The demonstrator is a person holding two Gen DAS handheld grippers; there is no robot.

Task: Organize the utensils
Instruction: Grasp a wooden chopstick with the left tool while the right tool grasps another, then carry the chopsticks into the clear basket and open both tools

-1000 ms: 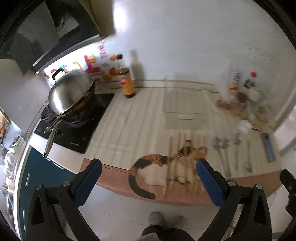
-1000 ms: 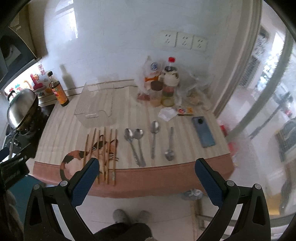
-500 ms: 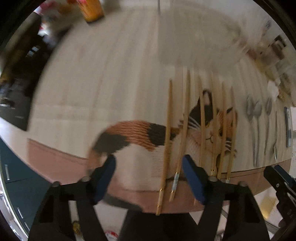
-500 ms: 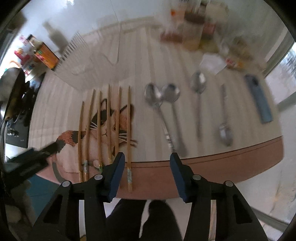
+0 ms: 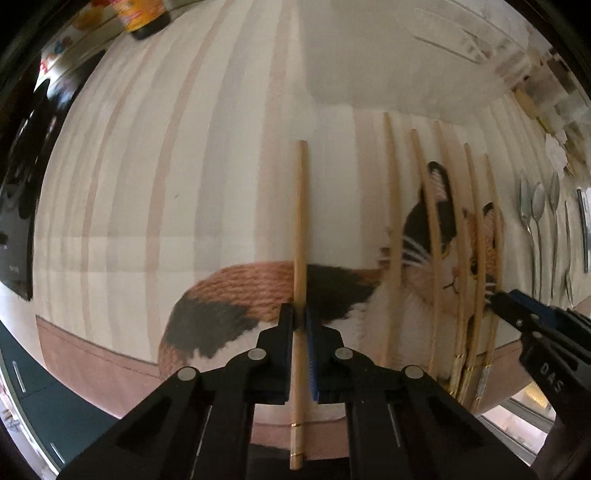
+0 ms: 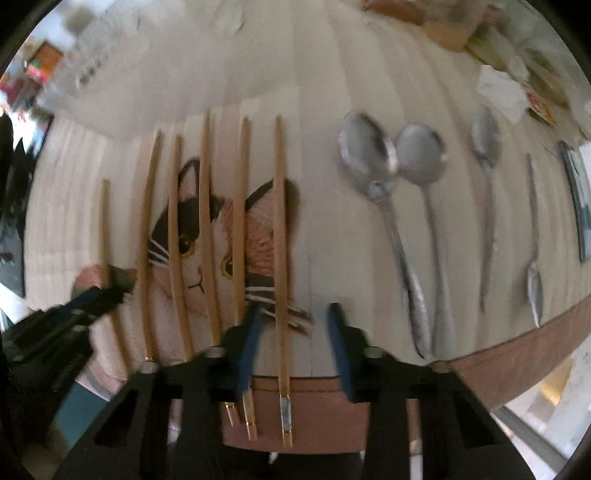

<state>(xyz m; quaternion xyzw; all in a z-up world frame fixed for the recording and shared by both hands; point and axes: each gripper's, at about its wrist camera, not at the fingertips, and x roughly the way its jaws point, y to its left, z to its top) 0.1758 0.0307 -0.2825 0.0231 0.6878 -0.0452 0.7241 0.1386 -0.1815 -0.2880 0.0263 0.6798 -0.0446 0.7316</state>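
Note:
Several wooden chopsticks lie side by side on a striped mat (image 5: 147,184) with a cat picture. My left gripper (image 5: 300,321) points down and is shut on the leftmost chopstick (image 5: 300,221), which lies apart from the others (image 5: 393,229). In the right wrist view my right gripper (image 6: 293,317) straddles the rightmost chopstick (image 6: 279,221). Its jaws are closing, with gaps still on both sides of the stick. The left gripper (image 6: 110,288) shows there at the far left. Several metal spoons (image 6: 421,151) lie to the right of the chopsticks.
A clear plastic tray (image 5: 369,55) sits at the back of the mat, with a sauce bottle (image 5: 142,14) to its left. A phone (image 6: 578,199) lies beyond the spoons, packets and paper (image 6: 498,88) behind them. The counter's front edge runs just under both grippers.
Both grippers dropped from high above the counter down to the chopsticks. The left jaws went from wide open to shut on the leftmost chopstick. The right jaws narrowed around the rightmost one.

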